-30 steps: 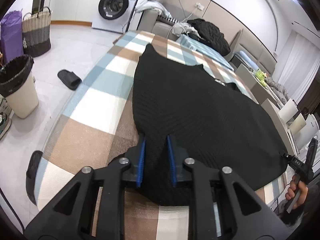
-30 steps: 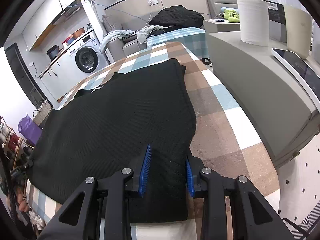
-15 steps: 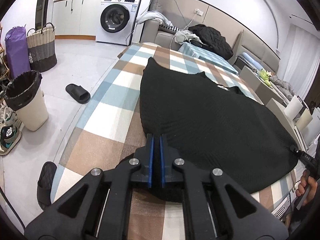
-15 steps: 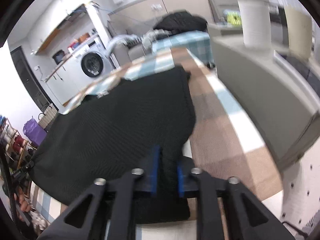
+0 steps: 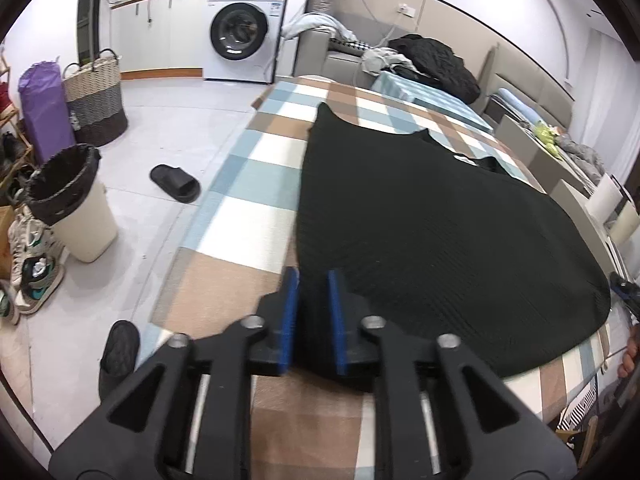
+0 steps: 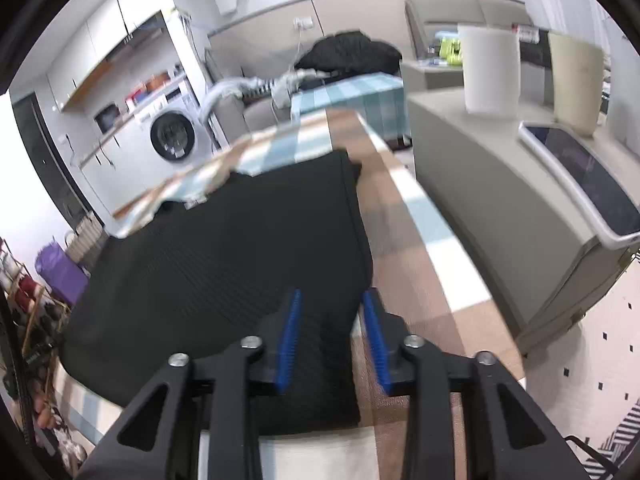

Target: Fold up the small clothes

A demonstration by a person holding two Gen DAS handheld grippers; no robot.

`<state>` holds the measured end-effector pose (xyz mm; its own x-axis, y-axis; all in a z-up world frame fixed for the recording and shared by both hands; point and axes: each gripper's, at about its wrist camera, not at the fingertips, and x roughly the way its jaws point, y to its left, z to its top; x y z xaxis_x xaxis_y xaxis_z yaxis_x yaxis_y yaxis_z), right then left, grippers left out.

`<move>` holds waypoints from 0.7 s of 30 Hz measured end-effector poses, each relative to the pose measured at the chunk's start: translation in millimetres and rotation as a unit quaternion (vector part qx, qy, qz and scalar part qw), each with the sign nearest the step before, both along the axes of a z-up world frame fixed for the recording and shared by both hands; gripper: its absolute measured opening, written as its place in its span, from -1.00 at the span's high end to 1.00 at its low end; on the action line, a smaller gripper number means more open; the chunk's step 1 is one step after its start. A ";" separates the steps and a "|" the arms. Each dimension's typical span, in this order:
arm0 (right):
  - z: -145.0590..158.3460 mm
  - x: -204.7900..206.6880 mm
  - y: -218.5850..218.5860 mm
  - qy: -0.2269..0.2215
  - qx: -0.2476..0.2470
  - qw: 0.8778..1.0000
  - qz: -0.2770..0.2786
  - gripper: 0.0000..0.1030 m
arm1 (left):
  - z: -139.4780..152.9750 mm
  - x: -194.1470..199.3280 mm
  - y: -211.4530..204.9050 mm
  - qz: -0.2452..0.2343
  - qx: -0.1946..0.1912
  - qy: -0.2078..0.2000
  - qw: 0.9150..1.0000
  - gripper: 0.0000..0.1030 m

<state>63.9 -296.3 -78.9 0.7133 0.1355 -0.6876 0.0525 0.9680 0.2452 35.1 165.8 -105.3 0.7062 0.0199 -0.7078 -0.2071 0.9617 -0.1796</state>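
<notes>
Black knit garment [image 5: 432,232] lies flat; both tools, left [image 5: 313,312] and right [image 6: 332,340], straddle its 6 o'clock hem, jaws narrowly parted.

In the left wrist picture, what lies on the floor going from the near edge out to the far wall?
Near slipper → sneakers → bin → far slipper → basket → washing machine.

Right view motion-blurred; black garment [image 6: 240,272] near hem hidden under right hand-held gripper [image 6: 330,340].
</notes>
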 end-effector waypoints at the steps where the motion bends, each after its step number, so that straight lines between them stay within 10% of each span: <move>1: 5.3 -2.5 2.0 -0.007 0.001 1.000 0.001 0.18 | 3.3 -3.1 1.5 0.004 0.001 -0.005 1.000 0.44; 5: 14.9 -5.8 17.9 -0.017 0.017 0.999 0.029 -0.11 | 17.5 -19.1 3.6 0.005 -0.013 -0.026 1.000 -0.36; 21: -12.4 5.1 88.0 0.005 0.044 0.993 0.113 -0.27 | -26.3 -31.8 -4.5 -0.021 -0.159 0.031 0.987 -0.31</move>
<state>69.0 -208.3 -91.3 0.6507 0.3508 -0.6734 -0.1599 0.9303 0.3302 3.4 161.3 -131.6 0.6560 -0.2386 -0.7160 -0.1880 0.8672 -0.4612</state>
